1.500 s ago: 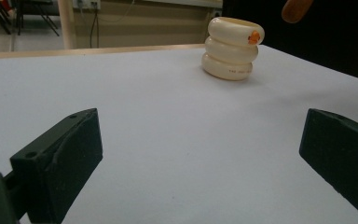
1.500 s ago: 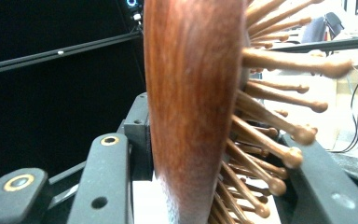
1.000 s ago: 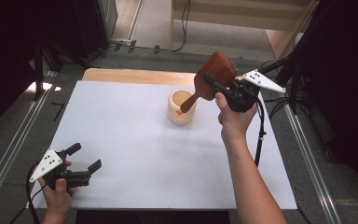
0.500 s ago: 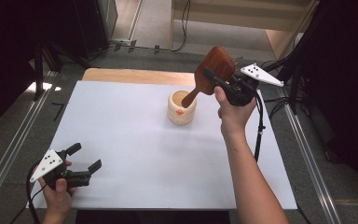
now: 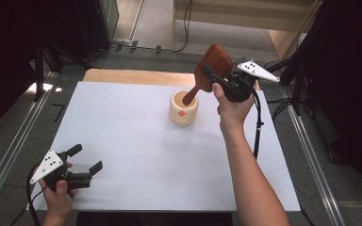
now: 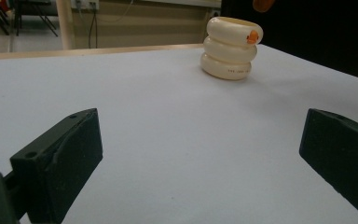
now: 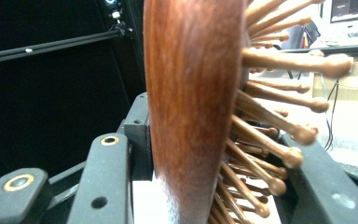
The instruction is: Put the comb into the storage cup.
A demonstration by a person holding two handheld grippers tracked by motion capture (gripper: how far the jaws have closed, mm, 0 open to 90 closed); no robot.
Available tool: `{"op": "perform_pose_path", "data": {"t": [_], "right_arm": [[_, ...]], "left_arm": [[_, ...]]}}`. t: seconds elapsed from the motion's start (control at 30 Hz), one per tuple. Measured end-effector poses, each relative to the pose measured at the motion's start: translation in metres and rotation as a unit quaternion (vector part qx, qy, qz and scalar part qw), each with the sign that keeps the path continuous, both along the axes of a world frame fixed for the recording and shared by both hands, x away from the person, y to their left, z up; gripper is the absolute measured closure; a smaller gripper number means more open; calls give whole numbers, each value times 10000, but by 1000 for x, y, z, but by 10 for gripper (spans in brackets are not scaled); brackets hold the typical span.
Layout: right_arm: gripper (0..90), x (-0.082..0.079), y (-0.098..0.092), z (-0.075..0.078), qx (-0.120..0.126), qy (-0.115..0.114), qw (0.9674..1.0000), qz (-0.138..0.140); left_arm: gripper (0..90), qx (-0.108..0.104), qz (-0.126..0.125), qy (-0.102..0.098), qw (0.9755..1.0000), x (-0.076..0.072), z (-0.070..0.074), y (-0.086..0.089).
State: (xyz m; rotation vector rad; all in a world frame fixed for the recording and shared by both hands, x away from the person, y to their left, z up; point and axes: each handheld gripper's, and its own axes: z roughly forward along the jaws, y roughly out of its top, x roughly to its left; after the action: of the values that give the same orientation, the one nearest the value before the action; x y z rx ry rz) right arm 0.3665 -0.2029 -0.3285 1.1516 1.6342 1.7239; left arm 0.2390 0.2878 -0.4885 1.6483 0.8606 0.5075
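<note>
Right gripper view looks along a dark reddish wooden hairbrush [image 7: 191,107] seen edge-on: a smooth, glossy curved back on one side and rows of light wooden pins with rounded tips on the other. The black jaws are clamped on it from both sides, one pad against the back and the other among the pins.

High view shows the right gripper [image 5: 226,82] held just beyond and to the right of the cream holder [image 5: 184,108], a squat pot shaped like three stacked rings with a small orange mark on its front. The brush leans over that pot, oval head raised up and away, handle slanting down so its tip sits inside the pot's mouth.

The left gripper [image 5: 82,162] rests well apart from the holder, at the near left corner of the white table [image 5: 136,165], jaws spread wide with nothing between them.

Compared with a second ago, the handle tip has dropped from above the rim into the opening, and the brush stands a little steeper; the left gripper has stayed put.
</note>
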Motion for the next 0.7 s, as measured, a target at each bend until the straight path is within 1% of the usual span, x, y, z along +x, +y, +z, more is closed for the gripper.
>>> {"op": "perform_pose_path", "data": {"t": [0.27,0.7], "right_arm": [[531,7,3,-3,-61,-40,10000,-49],[532,20,5,-13,-50,87,9998,-149]], "left_arm": [[0,7,-17,-8,10000,0,0,-1],[0,3,-20,-7,10000,0,0,0]]}}
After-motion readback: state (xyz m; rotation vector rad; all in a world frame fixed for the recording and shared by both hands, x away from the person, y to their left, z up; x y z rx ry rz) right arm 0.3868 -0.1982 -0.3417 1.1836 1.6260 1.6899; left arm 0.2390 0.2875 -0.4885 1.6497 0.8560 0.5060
